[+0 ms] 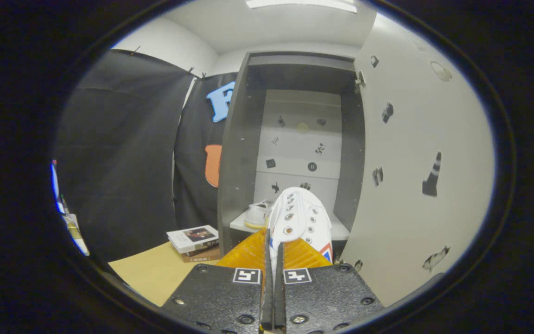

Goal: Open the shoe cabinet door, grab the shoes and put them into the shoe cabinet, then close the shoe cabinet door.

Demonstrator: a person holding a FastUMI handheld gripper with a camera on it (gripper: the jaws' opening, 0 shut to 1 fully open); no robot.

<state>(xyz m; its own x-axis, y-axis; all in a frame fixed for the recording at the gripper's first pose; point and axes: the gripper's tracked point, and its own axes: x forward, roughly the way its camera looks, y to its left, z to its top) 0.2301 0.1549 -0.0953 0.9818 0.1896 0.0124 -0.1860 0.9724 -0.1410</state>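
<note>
Clearly the shoe cabinet (239, 153) dominated the scene, a tall grey carcass standing open straight ahead of the gripper, and everything else can be placed against it. Its door (415, 153), a broad pale panel dotted with small dark stickers, was swung wide to the cabinet's right and hung close beside the fingers on that side. Inside the cabinet, the white back wall carried more small stickers, and a light shelf (339, 229) ran across the lower part of the opening. To the cabinet's left, a tan tabletop (151, 273) lay below it, with a short stack of books (193, 241) resting just against the cabinet's left side panel. The gripper (272, 253) sat directly in front of the cabinet's opening, its two black fingers drawn nearly together and pinching the thin white edge of a held sneaker (299, 213) between them. That white shoe, with metal eyelets and a red and blue patch on its side, rose just beyond the fingertips, its toe pointing into the cabinet above the shelf's front edge. A second sneaker (257, 214), also white, already stood on the shelf at the cabinet's left inner side, just left of the held one.
</note>
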